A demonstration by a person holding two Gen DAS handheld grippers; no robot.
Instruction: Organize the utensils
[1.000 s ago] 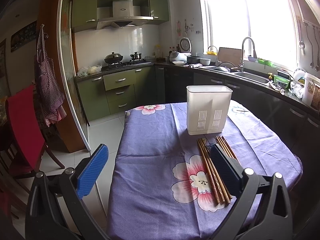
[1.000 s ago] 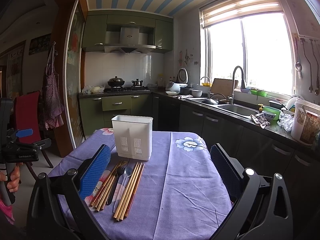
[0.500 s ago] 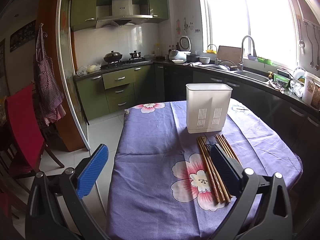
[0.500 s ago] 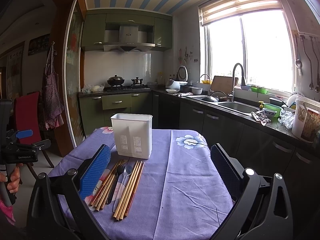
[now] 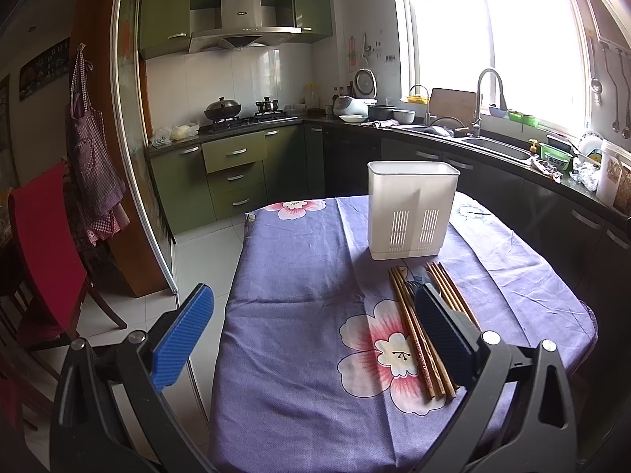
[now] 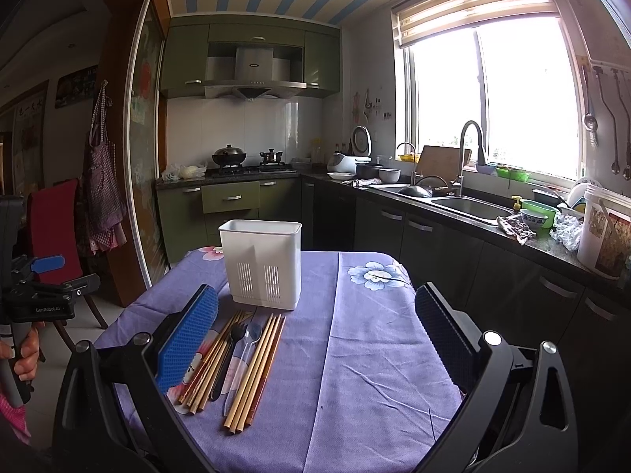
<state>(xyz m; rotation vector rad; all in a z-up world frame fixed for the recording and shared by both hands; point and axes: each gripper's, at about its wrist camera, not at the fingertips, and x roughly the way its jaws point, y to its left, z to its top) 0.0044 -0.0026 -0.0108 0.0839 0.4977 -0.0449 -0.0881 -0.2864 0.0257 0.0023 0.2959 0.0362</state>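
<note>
A white slotted utensil holder [image 5: 412,209] stands upright on the purple flowered tablecloth [image 5: 292,307]; it also shows in the right wrist view [image 6: 261,262]. In front of it lie two bundles of wooden chopsticks [image 6: 255,366] with a black spoon [image 6: 226,358] and a clear spoon [image 6: 245,352] between them. In the left wrist view the chopsticks [image 5: 414,335] are partly hidden behind the right finger. My left gripper [image 5: 315,331] is open and empty, above the table's near end. My right gripper [image 6: 315,333] is open and empty, right of the utensils.
The left gripper [image 6: 33,295] and the hand holding it show at the far left of the right wrist view. A red chair [image 5: 43,244] stands left of the table. Dark counter with sink [image 6: 469,205] runs along the right. The table drops off at its left edge.
Both grippers have drifted only slightly; the view tilts up a little. Nothing on the table has moved and both grippers stay open.
</note>
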